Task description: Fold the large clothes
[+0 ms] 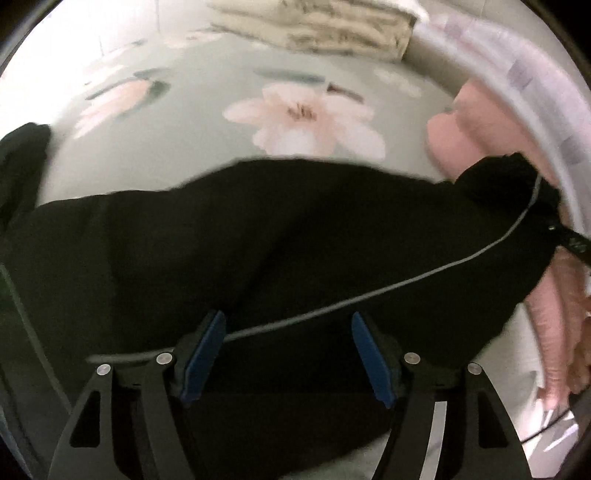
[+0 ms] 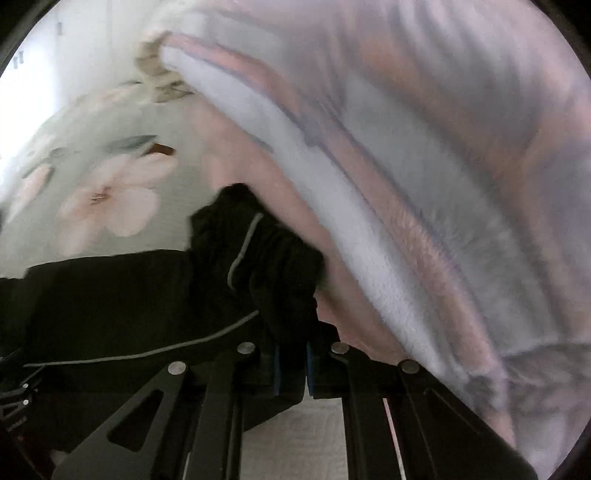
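A large black garment [image 1: 258, 240] with a thin grey piping line lies stretched across a floral bed sheet [image 1: 207, 96]. My left gripper [image 1: 288, 332] is open just above the garment's near edge, its blue pads [image 1: 201, 354] apart with cloth between them. My right gripper [image 2: 291, 365] is shut on a bunched end of the black garment [image 2: 258, 258], which rises in folds from the pads. In the left wrist view the right gripper [image 1: 569, 240] shows at the far right, at the garment's end.
A thick pink and white fleece blanket [image 2: 406, 184] is heaped on the right, touching the garment's bunched end; it also shows in the left wrist view [image 1: 480, 122]. A folded cream patterned cloth [image 1: 317, 26] lies at the far side of the bed.
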